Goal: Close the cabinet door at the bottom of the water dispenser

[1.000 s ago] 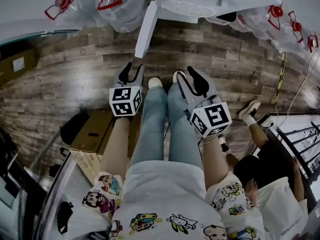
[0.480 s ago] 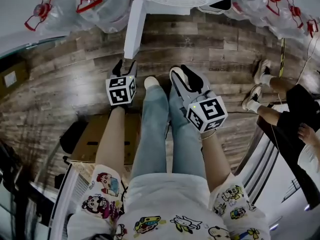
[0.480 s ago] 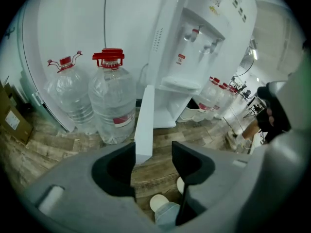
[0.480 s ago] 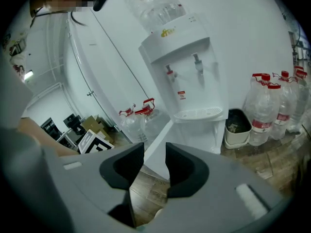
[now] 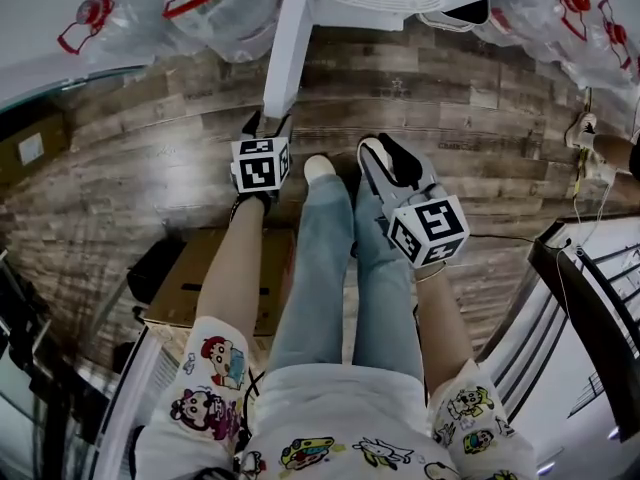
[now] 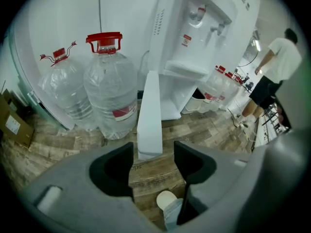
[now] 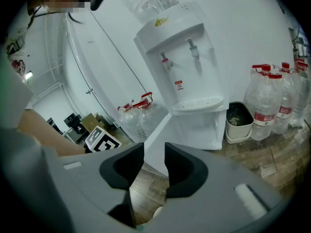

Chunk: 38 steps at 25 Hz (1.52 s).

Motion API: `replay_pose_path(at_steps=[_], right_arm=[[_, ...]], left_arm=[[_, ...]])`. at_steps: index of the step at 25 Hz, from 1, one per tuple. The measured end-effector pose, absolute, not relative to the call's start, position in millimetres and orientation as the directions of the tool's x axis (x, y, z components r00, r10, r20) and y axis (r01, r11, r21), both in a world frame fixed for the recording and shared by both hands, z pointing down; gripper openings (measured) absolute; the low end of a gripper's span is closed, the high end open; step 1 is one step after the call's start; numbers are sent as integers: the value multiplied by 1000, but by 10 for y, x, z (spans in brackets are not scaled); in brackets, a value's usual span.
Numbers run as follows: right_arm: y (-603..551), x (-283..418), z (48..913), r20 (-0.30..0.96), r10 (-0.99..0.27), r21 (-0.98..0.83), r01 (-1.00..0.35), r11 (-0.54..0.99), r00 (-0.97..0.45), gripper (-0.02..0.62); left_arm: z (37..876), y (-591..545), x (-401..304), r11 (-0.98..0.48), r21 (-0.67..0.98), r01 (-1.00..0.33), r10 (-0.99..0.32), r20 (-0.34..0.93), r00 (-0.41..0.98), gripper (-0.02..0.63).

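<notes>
Left gripper [image 6: 153,153] jaws opening, empty; right gripper [image 7: 154,155] jaws apart, empty.

Red-capped water jugs [image 6: 104,89] on wood-plank floor [image 5: 150,168], flat cardboard box [image 5: 185,283], beige bin [image 7: 239,123], person [image 6: 279,64] standing at right

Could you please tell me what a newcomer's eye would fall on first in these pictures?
The white cabinet door stands swung open at the foot of the water dispenser, seen edge-on at the centre of the left gripper view. The left gripper faces that edge, its jaws opening with nothing gripped. Large red-capped water bottles stand just left of the dispenser.
</notes>
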State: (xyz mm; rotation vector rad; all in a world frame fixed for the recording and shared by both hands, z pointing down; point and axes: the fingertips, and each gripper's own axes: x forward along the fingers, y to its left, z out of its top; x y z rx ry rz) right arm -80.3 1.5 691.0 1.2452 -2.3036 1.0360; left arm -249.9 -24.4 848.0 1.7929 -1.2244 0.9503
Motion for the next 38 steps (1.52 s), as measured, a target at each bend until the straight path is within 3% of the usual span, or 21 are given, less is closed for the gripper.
replay_pose_path(at_steps=[8,15,28,38], right_arm=[[81,-790,7127,601,-576,-451,-830,328,-554,114],[198,-773,7225,621,-577,-439,-845,305,-530,11],[302,-535,7274,624,-621,-452,-867,209,-475,11],[245,-35,7398,619,-630,-473,-863,178,-469,11]], left_arm=[[8669,-243,-2456,-293,150,-944,-369,894,256,259],[8731,-252,-2477,-303,109,-947,-371,902,222,184],[8713,-221,-2286,-278,109,-954,-362,908,209,181],[8739,-140,-1824,-150,114,-982,-351,923,161,183]])
